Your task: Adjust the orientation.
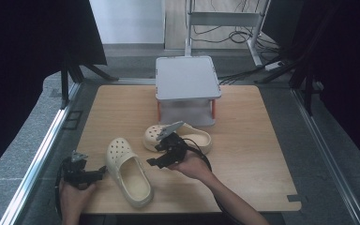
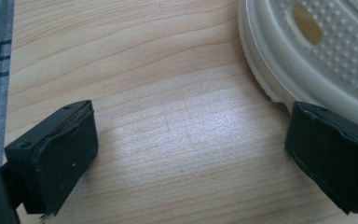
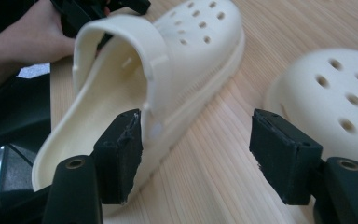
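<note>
Two clogs, two grippers, nothing grabbed

Biggest thing here is the wooden desk [image 1: 243, 154], with a grey lidded box [image 1: 187, 89] sitting at its far edge, well beyond both grippers. It has orange bits at the corners.

Next, the near clog [image 1: 127, 171], cream coloured, lying sole-down between the two grippers with its holey toe pointing away from the person. In the right gripper view it runs off to the left of the jaws, heel strap up, and the left-hand jaw sits right against its side near the strap rivet. Can't tell if it's actually touching.

The far clog [image 1: 180, 137] lies crosswise just beyond the right hand-held gripper [image 1: 165, 154]. From the right gripper's own camera its rounded toe [image 3: 335, 107] sits to the right of the jaws, just beside the right-hand one.

That right hand-held gripper has its jaws spread wide with bare desk between them, so not pinching anything. The person's right hand [image 1: 192, 165] holds it low over the desk, between the two clogs.

The left hand-held gripper [image 1: 91, 174] is at the near left corner of the desk, held in the left hand [image 1: 75, 194], pointing toward the near clog. Jaws spread wide too, only wood grain between them, and the clog's ridged sole edge [image 2: 307, 51] sits just past the right-hand jaw.
</note>
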Tool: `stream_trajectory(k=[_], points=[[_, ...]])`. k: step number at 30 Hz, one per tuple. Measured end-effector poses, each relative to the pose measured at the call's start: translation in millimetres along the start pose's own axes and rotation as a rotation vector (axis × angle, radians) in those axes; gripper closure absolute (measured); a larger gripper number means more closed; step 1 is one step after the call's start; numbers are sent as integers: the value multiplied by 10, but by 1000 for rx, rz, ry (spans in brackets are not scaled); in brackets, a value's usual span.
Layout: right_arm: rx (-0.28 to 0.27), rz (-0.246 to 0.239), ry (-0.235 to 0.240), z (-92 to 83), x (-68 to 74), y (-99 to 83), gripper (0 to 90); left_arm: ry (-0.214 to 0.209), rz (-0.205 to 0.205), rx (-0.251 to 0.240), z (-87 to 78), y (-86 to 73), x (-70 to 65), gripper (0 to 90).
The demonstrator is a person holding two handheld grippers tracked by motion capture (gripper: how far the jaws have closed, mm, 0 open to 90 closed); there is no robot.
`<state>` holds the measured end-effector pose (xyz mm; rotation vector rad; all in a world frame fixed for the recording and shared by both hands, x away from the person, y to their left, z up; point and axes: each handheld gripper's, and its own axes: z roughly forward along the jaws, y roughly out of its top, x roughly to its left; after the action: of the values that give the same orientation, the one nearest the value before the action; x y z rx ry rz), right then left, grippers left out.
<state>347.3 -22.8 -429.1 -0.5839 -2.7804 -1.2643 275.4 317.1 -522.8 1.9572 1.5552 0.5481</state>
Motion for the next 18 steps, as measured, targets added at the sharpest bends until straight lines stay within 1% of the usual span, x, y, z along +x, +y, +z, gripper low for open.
stream_trajectory(k=[2,4,9,10,12,13,15,16,18], points=[[4,-6,4,66,23,54,354,0,0,0,0,0,0,24],[13,-18,-4,131,44,111,361,0,0,0,0,0,0,24],[46,-38,-46,286,38,234,384,0,1,0,0,0,0,24],[46,-38,-46,286,38,234,384,0,1,0,0,0,0,24],[73,-41,-66,365,7,274,384,0,1,0,0,0,0,24],[76,-40,-67,376,3,282,382,-1,1,0,0,0,0,24],[72,-37,-39,373,13,306,372,-1,1,0,0,0,0,24],[69,-40,-25,376,35,326,361,-1,1,0,0,0,0,24],[82,-54,-18,396,69,351,354,-1,1,0,0,0,0,24]])
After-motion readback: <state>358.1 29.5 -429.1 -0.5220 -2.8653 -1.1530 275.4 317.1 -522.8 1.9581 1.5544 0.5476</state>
